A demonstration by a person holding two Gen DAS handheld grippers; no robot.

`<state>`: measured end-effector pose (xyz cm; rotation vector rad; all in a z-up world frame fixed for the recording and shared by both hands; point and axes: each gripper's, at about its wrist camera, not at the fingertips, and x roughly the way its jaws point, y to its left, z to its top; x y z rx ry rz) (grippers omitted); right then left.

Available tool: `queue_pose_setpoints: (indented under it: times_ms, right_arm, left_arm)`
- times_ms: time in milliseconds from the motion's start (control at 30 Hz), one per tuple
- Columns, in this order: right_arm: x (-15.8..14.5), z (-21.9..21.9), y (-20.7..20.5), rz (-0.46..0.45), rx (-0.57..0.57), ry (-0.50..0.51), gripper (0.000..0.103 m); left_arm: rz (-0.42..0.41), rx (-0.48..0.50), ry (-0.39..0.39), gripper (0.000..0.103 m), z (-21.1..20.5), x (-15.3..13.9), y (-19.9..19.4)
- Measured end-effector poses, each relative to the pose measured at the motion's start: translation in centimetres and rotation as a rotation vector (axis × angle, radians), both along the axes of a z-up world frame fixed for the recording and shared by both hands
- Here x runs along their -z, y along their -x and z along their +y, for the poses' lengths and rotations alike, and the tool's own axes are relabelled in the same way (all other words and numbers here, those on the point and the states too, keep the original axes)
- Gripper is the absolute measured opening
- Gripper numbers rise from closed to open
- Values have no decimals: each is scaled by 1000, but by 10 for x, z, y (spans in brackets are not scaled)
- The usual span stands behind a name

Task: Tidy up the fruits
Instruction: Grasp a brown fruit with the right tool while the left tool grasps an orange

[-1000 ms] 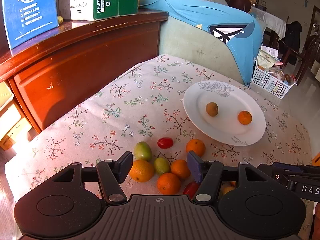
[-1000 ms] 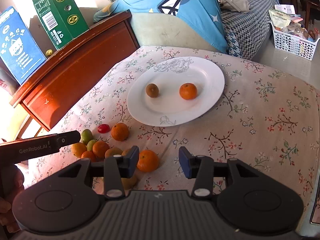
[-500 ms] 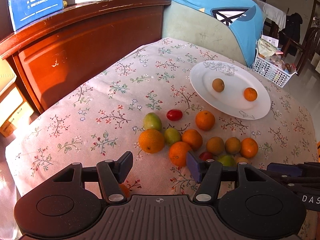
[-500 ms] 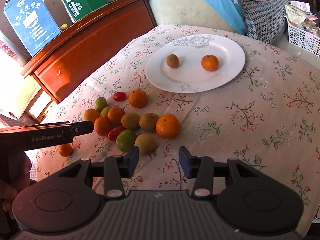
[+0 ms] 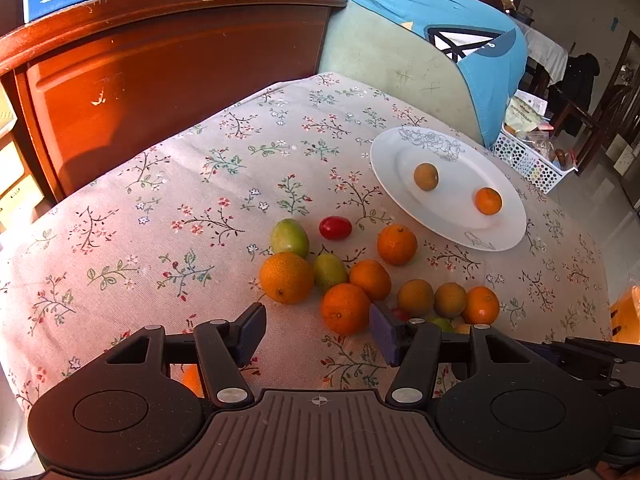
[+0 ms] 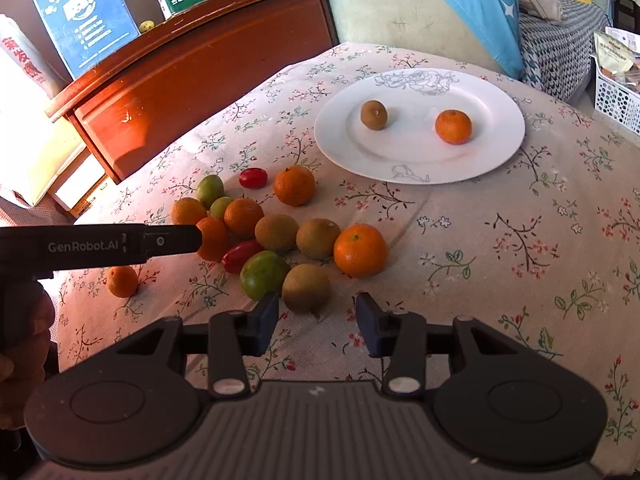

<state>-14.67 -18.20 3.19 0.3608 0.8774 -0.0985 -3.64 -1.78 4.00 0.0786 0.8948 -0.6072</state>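
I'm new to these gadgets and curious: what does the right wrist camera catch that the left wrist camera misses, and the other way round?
Only the right view shows the left tool's black bar, a hand holding it, and a small orange lying alone, apart from the pile. Only the left view shows dark chairs far back. Both show the white plate holding a brown fruit and an orange, the loose pile, the wooden cabinet, and an open, empty claw: left, right.
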Motion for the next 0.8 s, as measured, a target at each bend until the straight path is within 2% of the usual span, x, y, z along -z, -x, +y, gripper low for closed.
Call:
queue_pose_setpoints:
  times_ms: [67,167,233,333,467,800]
  right_arm:
    - [1,2,-3,-8,-12,19,42]
    - [3,6,-6,-18,-31,60,39]
    - [4,7,-8,-27,-37,70,38]
    - [5,8,-10,-31,-41,80,28]
    - [4,3,-8,-28,-25,46,28]
    - [4,-2,-6,-23,-4,24,28]
  left_arm:
    - [4,4,-1,55,-3,3,-1]
    - [26,3,4,47,-6,8,-2]
    - [36,1,14,47,-8,10,-3]
    - [50,0,23,44,-12,15,-4]
    - [50,-3,26,38,-15,17,-4]
    - [45,-31,32,38,-21,18,-8]
